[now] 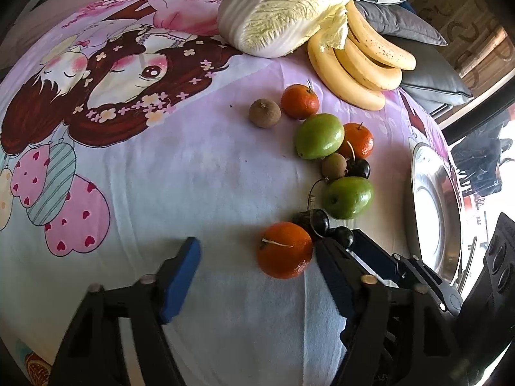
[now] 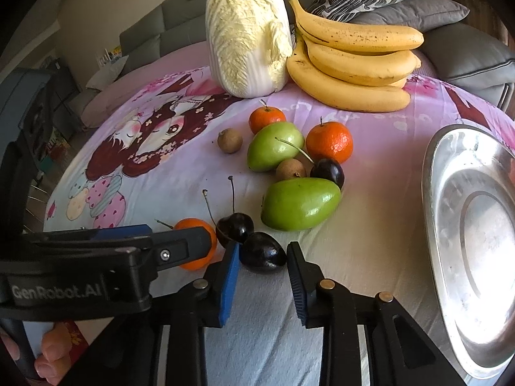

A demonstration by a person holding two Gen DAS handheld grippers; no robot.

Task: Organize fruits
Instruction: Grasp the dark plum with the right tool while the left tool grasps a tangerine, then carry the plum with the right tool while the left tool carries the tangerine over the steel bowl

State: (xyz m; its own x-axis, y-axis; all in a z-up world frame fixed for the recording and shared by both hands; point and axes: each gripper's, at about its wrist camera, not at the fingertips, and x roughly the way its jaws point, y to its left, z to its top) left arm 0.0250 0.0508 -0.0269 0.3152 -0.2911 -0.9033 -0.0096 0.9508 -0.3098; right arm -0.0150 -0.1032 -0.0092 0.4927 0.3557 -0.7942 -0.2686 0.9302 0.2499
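Small fruits lie on a cartoon-print cloth. In the right wrist view my right gripper (image 2: 262, 247) is shut on a dark cherry (image 2: 264, 255), with both pads against its sides. A second stemmed cherry (image 2: 235, 226) sits just behind it. In the left wrist view my left gripper (image 1: 257, 247) stands open around a mandarin (image 1: 285, 251). That fruit rests against the right finger, and the left pad (image 1: 182, 280) is well clear of it. Further back lie two green fruits (image 2: 301, 204), two more mandarins (image 2: 328, 141), two brown longans (image 2: 230, 140) and another cherry (image 2: 328, 172).
A shiny metal plate (image 2: 431, 193) lies at the right edge of the cloth. A napa cabbage (image 2: 248, 38) and a bunch of bananas (image 2: 354, 64) sit at the back, with grey cushions (image 2: 418, 13) behind. A person's hand (image 2: 48, 360) holds the left gripper's handle.
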